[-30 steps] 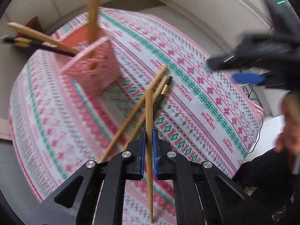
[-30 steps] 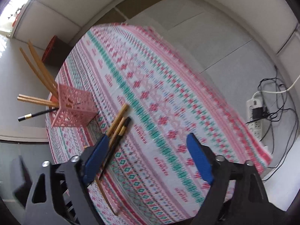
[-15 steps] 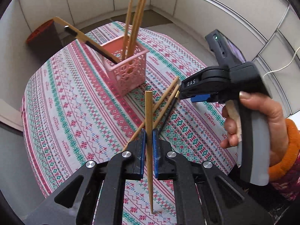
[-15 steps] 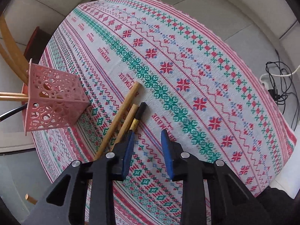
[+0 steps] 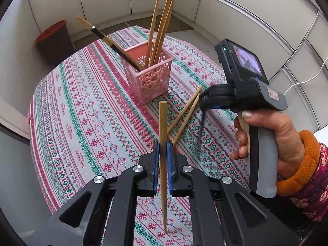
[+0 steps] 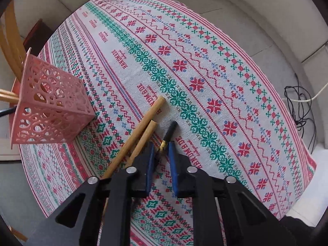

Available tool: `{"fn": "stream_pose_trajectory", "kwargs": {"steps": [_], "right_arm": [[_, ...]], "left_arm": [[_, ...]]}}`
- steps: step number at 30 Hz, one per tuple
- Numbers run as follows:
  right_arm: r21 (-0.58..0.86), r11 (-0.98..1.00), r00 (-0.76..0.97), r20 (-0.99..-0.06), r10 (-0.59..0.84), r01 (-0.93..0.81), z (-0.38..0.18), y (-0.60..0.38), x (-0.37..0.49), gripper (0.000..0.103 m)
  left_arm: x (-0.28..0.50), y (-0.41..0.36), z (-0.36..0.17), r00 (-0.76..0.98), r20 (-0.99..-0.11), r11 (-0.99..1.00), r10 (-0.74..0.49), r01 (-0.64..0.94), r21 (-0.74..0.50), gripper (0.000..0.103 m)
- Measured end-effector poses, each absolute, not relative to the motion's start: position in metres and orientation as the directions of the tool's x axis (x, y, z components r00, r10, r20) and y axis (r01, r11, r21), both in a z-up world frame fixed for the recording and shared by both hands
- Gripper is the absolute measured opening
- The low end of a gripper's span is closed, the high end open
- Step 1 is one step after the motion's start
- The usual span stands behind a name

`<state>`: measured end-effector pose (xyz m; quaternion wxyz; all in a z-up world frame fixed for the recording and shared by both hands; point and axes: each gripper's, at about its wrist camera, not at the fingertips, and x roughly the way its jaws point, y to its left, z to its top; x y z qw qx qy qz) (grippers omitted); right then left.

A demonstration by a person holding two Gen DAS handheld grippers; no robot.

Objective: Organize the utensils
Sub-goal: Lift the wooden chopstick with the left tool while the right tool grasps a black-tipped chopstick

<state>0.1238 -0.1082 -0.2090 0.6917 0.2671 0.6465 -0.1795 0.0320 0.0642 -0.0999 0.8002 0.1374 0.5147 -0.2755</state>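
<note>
Since the earlier frames, the right gripper (image 6: 160, 153) had come down over the loose chopsticks and narrowed its jaws from a wide spread to a slim gap straddling the black chopstick (image 6: 167, 136).

Left wrist view, left to right: a dark waste bin (image 5: 54, 38) with a red rim stood on the floor at 10 o'clock. The pink lattice holder (image 5: 148, 75) stood upright on the patterned tablecloth (image 5: 82, 110) at 12 o'clock, with three bamboo chopsticks (image 5: 162, 28) standing in it and a black-and-tan chopstick (image 5: 106, 40) leaning out toward 10 o'clock. The left gripper (image 5: 163, 151) had its blue pads pressed onto a single bamboo chopstick (image 5: 163, 123), held roughly upright at centre. Two loose bamboo chopsticks (image 5: 184, 114) lay on the cloth toward 2 o'clock. The person's right hand (image 5: 272, 131) gripped the other tool's handle at 3 o'clock.

Right wrist view, left to right: the holder (image 6: 49, 104) appeared at 9 o'clock. The pair of bamboo chopsticks (image 6: 141, 131) lay just left of centre, side by side. The black chopstick, with its gold band, lay between the blue pads (image 6: 149, 160); whether the pads touched it could not be told. A tangle of cables (image 6: 297, 106) lay on the floor at 3 o'clock.
</note>
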Motion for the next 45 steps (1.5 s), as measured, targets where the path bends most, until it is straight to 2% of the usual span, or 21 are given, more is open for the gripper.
{"fn": "stream_pose_trajectory", "kwargs": {"steps": [5, 11, 12, 14, 15, 18, 24, 25, 26, 29, 37, 45], "right_arm": [[0.269, 0.753, 0.194, -0.963, 0.189, 0.601, -0.202, -0.127, 0.114, 0.007], [0.336, 0.822, 0.338, -0.922, 0.187, 0.460, -0.135, -0.130, 0.092, 0.007], [0.344, 0.834, 0.356, -0.914, 0.192, 0.432, -0.124, -0.129, 0.087, 0.007], [0.352, 0.850, 0.387, -0.901, 0.195, 0.391, -0.107, -0.131, 0.081, 0.007], [0.355, 0.859, 0.407, -0.893, 0.194, 0.370, -0.099, -0.129, 0.076, 0.007], [0.363, 0.868, 0.427, -0.882, 0.202, 0.338, -0.089, -0.128, 0.064, 0.007], [0.377, 0.864, 0.439, -0.873, 0.211, 0.335, -0.084, -0.148, 0.048, 0.007], [0.386, 0.859, 0.437, -0.872, 0.220, 0.337, -0.085, -0.152, 0.048, 0.007], [0.387, 0.857, 0.434, -0.873, 0.222, 0.339, -0.086, -0.156, 0.048, 0.007], [0.390, 0.852, 0.430, -0.875, 0.223, 0.351, -0.089, -0.166, 0.047, 0.007], [0.415, 0.866, 0.496, -0.834, 0.239, 0.279, -0.055, -0.163, 0.042, 0.007], [0.423, 0.882, 0.570, -0.785, 0.243, 0.206, -0.005, -0.155, 0.028, 0.007]], "left_arm": [[0.027, 0.066, -0.084, 0.344, -0.878, 0.806, -0.333, 0.587, -0.076, 0.007], [0.027, 0.071, -0.076, 0.338, -0.876, 0.806, -0.344, 0.586, -0.090, 0.009], [0.031, 0.069, -0.085, 0.303, -0.892, 0.801, -0.335, 0.590, -0.101, 0.013], [0.042, 0.062, -0.116, 0.242, -0.929, 0.824, -0.281, 0.556, -0.104, 0.045], [0.048, 0.056, -0.136, 0.208, -0.949, 0.840, -0.238, 0.535, -0.094, 0.046], [0.064, 0.041, -0.181, 0.159, -0.975, 0.869, -0.155, 0.492, -0.058, 0.046], [0.094, 0.019, -0.203, 0.195, -0.972, 0.911, -0.128, 0.412, -0.038, 0.046], [0.096, 0.016, -0.205, 0.196, -0.974, 0.911, -0.118, 0.412, -0.027, 0.041], [0.098, 0.012, -0.208, 0.193, -0.977, 0.912, -0.090, 0.409, -0.004, 0.023], [0.099, 0.004, -0.208, 0.202, -0.976, 0.907, -0.083, 0.420, 0.010, 0.008], [0.072, 0.021, -0.134, 0.297, -0.923, 0.868, -0.244, 0.491, -0.072, 0.007], [0.028, 0.050, -0.042, 0.458, -0.806, 0.841, -0.375, 0.535, -0.087, 0.007]]}}
